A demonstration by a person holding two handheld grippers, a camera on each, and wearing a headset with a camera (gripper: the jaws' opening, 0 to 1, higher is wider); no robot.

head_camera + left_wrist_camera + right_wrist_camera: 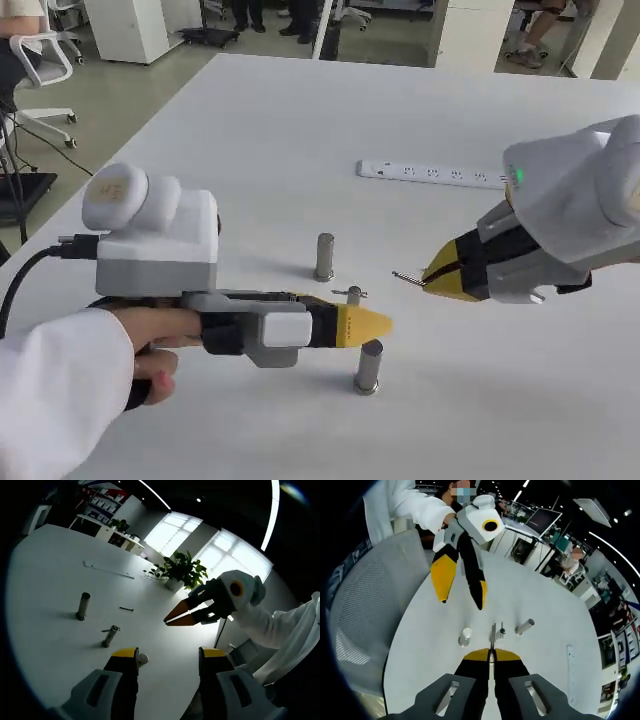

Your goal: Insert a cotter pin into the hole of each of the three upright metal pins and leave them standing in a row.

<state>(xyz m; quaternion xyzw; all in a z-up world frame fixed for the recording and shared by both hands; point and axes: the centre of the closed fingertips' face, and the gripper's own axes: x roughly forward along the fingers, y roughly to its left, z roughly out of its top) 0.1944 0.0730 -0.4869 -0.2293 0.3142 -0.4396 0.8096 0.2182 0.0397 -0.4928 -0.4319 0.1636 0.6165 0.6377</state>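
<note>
Three short upright grey metal pins (325, 257) stand in a slanting row near the middle of the white table (250, 130). The middle one carries a fitted cotter pin (352, 292). The right gripper (430, 280) hovers just beside them, jaws pinched on a second cotter pin (492, 639). The left gripper (378, 322) gapes wide, empty (tips by the nearer two pins). A white power strip (430, 173) lies toward the far edge; no writing is readable.

white table (300, 120), office chair (45, 55), bright windows (172, 530), potted plant (182, 570)

My head view looks down on the table (300, 130); both gripper views skim it from opposite sides, sharing the pins (325, 257).
</note>
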